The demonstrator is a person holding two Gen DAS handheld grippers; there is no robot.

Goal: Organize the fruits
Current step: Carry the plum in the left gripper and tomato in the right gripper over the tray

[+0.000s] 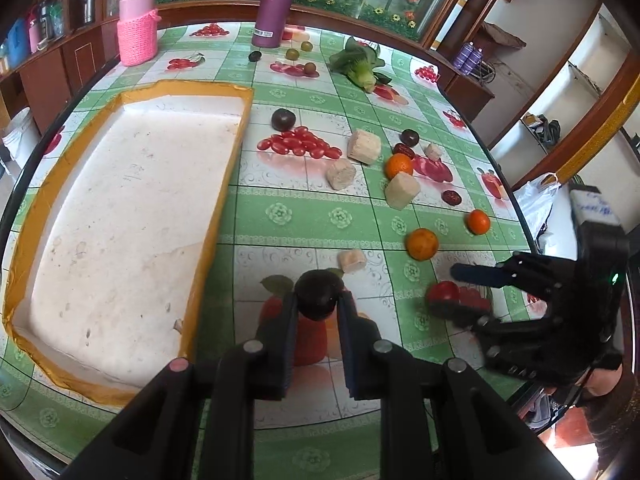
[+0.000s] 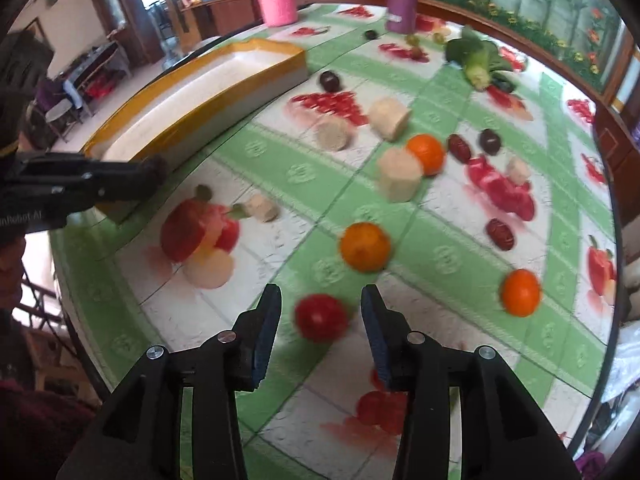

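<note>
Two grippers over the fruit-strewn counter (image 1: 280,216).
Left gripper (image 1: 318,300) fingers pinch a round dark plum (image 1: 318,294); only the right-wrist view shows right gripper (image 2: 320,312) fingers spread around a glossy tomato (image 2: 320,317).

Home dining room: oilcloth-covered table (image 1: 280,216), wooden sideboard (image 1: 80,60)

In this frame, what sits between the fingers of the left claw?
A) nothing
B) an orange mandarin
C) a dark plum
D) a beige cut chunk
C: in the left wrist view the left claw is closed on a dark plum, its pads pressing both sides, beside the still-empty foam tray.
</note>
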